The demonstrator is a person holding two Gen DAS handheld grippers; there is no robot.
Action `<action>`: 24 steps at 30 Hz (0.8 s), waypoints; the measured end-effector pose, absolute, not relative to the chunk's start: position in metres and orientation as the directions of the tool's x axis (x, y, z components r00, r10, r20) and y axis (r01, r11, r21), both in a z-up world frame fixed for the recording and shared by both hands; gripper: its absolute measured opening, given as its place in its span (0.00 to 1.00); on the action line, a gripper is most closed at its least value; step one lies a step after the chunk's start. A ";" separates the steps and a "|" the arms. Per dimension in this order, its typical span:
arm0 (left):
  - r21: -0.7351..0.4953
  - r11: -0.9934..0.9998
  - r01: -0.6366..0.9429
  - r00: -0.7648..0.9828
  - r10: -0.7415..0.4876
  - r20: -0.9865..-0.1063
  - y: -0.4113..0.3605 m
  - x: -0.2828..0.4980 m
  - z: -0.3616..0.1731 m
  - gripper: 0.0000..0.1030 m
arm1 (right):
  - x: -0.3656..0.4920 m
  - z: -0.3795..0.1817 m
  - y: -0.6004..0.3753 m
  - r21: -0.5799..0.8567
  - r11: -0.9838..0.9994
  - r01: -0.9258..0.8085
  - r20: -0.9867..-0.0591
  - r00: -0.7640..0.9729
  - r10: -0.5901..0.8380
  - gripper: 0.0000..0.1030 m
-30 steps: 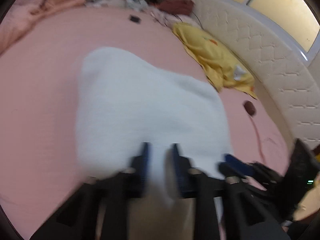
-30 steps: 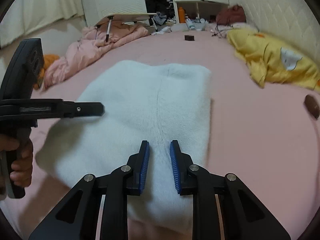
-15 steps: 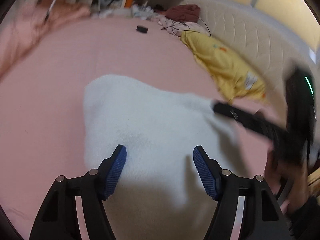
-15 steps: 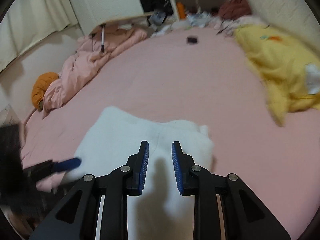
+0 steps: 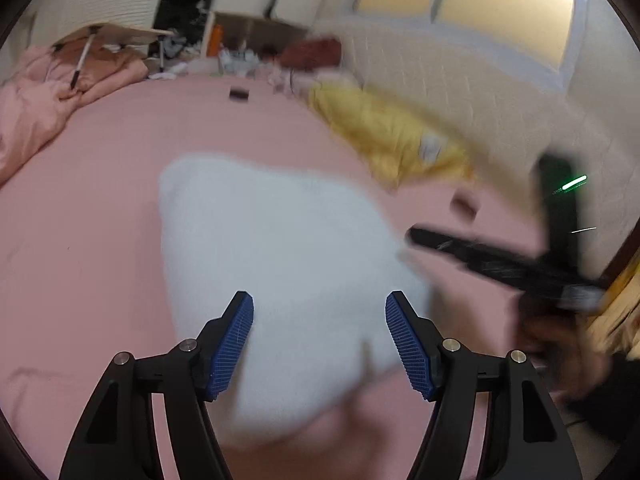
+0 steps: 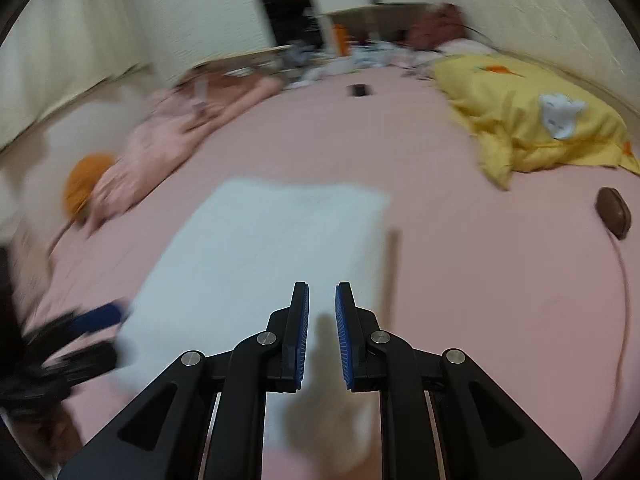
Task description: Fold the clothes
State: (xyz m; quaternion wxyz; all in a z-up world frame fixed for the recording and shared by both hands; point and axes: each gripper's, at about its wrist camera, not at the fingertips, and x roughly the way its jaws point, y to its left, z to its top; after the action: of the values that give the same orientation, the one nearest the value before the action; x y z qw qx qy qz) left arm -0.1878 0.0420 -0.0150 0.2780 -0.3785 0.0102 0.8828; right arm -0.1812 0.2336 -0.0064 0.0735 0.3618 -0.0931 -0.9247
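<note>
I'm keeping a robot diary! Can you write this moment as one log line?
step: fold clothes | white garment: folded on pink bed | left gripper: open, empty | right gripper: closing, nothing between the jaws

a bed (image 6: 460, 280) with a pink sheet carries everything; a white fleecy folded garment (image 6: 272, 248) lies flat near its middle; a crumpled yellow blanket (image 6: 532, 120) lies at the right edge by the padded headboard; a small brown oval thing (image 6: 613, 213) with a thin cord rests near it; a heaped pink duvet (image 5: 44, 100) lies at the far left; a small dark block (image 6: 359, 90) sits at the far end
</note>
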 end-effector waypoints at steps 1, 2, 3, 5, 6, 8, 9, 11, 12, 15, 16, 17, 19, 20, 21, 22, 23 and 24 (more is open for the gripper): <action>-0.154 -0.856 -0.494 -0.568 0.451 -0.688 0.045 -0.187 -0.021 0.66 | -0.175 -0.014 0.223 0.185 -0.977 0.106 -0.671 -0.712 -0.205 0.19; -0.132 -0.861 -0.492 -0.575 0.435 -0.693 0.046 -0.186 -0.024 0.66 | -0.173 -0.026 0.212 0.125 -0.985 0.120 -0.706 -0.686 -0.173 0.19; -0.131 -0.859 -0.495 -0.576 0.437 -0.691 0.046 -0.185 -0.022 0.66 | -0.171 -0.038 0.208 0.085 -0.991 0.102 -0.732 -0.669 -0.132 0.19; -0.148 -0.856 -0.495 -0.584 0.454 -0.673 0.043 -0.179 -0.007 0.65 | -0.162 -0.039 0.215 0.101 -0.994 0.043 -0.728 -0.678 -0.103 0.19; -0.146 -0.857 -0.494 -0.607 0.460 -0.647 0.039 -0.170 0.005 0.65 | -0.159 -0.032 0.219 0.093 -0.996 -0.010 -0.737 -0.673 -0.062 0.19; -0.151 -0.860 -0.487 -0.627 0.464 -0.625 0.030 -0.159 0.014 0.65 | -0.144 -0.016 0.224 0.106 -0.992 -0.063 -0.722 -0.691 -0.033 0.19; -0.174 -0.859 -0.481 -0.618 0.473 -0.628 0.027 -0.159 0.011 0.65 | -0.136 -0.009 0.221 0.136 -0.990 -0.044 -0.704 -0.708 -0.065 0.19; -0.208 -0.863 -0.460 -0.590 0.472 -0.656 0.023 -0.162 -0.004 0.65 | -0.132 -0.008 0.209 0.161 -0.986 0.034 -0.680 -0.720 -0.136 0.19; -0.216 -0.870 -0.444 -0.572 0.460 -0.679 0.023 -0.165 -0.015 0.65 | -0.135 -0.015 0.202 0.142 -0.988 0.055 -0.697 -0.704 -0.139 0.19; -0.193 -0.879 -0.435 -0.568 0.434 -0.700 0.022 -0.160 -0.030 0.64 | -0.144 -0.055 0.204 0.153 -0.988 0.027 -0.794 -0.592 -0.139 0.18; -0.180 -0.883 -0.433 -0.567 0.422 -0.707 0.021 -0.157 -0.030 0.64 | -0.139 -0.057 0.210 0.183 -0.983 0.012 -0.785 -0.600 -0.154 0.17; -0.167 -0.888 -0.428 -0.567 0.408 -0.716 0.019 -0.154 -0.029 0.64 | -0.135 -0.055 0.212 0.177 -0.984 0.005 -0.788 -0.598 -0.145 0.17; -0.149 -0.903 -0.402 -0.572 0.375 -0.729 0.009 -0.146 -0.026 0.64 | -0.128 -0.045 0.210 0.114 -0.993 -0.002 -0.801 -0.591 -0.091 0.18; -0.149 -0.911 -0.385 -0.572 0.362 -0.736 0.001 -0.141 -0.024 0.64 | -0.121 -0.039 0.209 0.084 -0.996 -0.020 -0.801 -0.596 -0.055 0.19; -0.145 -0.920 -0.364 -0.572 0.343 -0.745 -0.008 -0.136 -0.024 0.65 | -0.113 -0.033 0.208 0.060 -0.997 -0.045 -0.801 -0.599 -0.021 0.19; -0.132 -0.932 -0.337 -0.569 0.313 -0.760 -0.016 -0.129 -0.024 0.65 | -0.105 -0.030 0.207 0.053 -0.997 -0.063 -0.801 -0.599 -0.005 0.19; -0.114 -0.943 -0.313 -0.564 0.281 -0.776 -0.022 -0.122 -0.025 0.68 | -0.095 -0.026 0.206 0.063 -0.995 -0.077 -0.801 -0.598 -0.005 0.19; -0.091 -0.955 -0.283 -0.563 0.242 -0.790 -0.028 -0.113 -0.026 0.72 | -0.086 -0.024 0.205 0.077 -0.993 -0.090 -0.801 -0.599 -0.008 0.20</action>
State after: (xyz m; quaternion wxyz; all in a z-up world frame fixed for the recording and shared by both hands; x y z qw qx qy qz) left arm -0.1128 -0.0282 -0.0257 0.1484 -0.4433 0.0230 0.8837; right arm -0.0855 0.2047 -0.0241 -0.0228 0.4474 -0.0547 -0.8924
